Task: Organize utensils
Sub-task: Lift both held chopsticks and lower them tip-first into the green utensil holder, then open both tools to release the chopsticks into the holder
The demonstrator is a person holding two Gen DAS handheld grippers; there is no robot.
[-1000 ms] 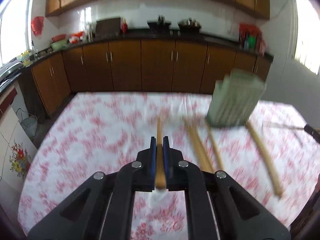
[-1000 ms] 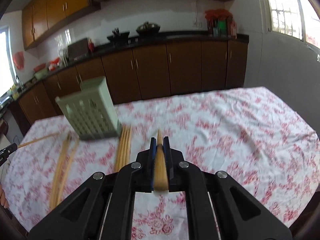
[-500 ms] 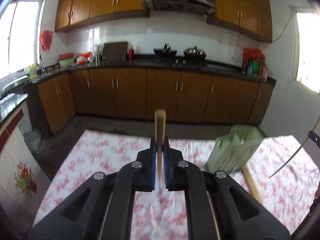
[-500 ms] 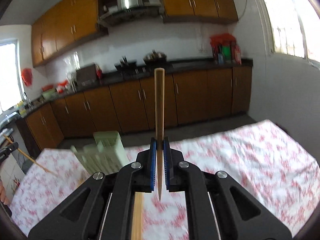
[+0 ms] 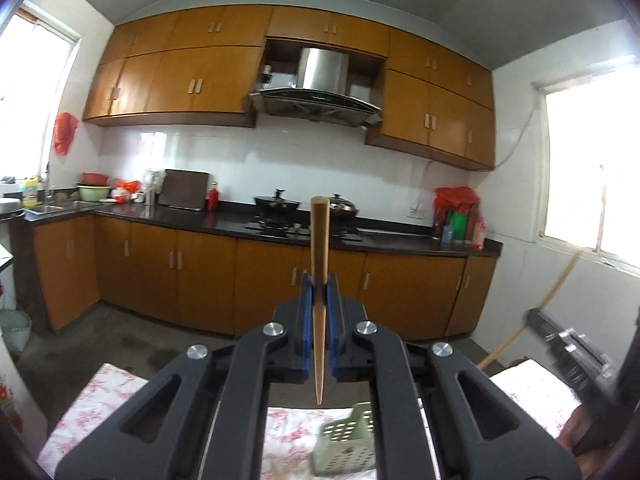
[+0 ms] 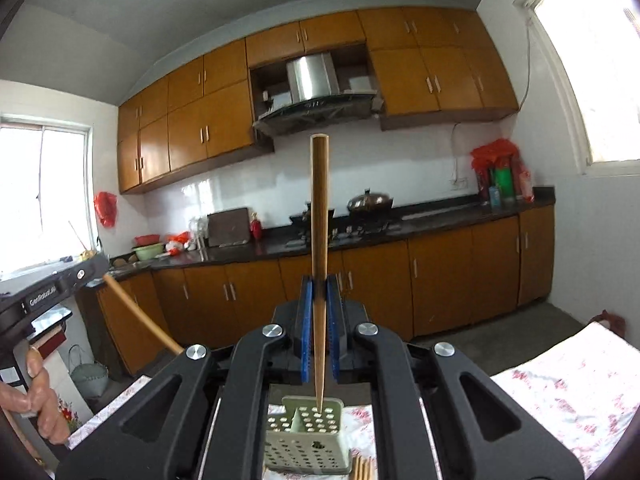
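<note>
The left gripper [image 5: 319, 280] is clamped on a wooden chopstick [image 5: 319, 264] standing upright at the frame's centre (thin tip down). Low in the frame, a green holder [image 5: 346, 450] sits on the flowered tablecloth [image 5: 100, 396]. At right, the other gripper [image 5: 568, 340] carries a second chopstick [image 5: 556, 284].

floral-clothed table [image 6: 560, 396] bears a green perforated holder [image 6: 306, 446] and loose chopsticks [image 6: 362, 469].
</note>
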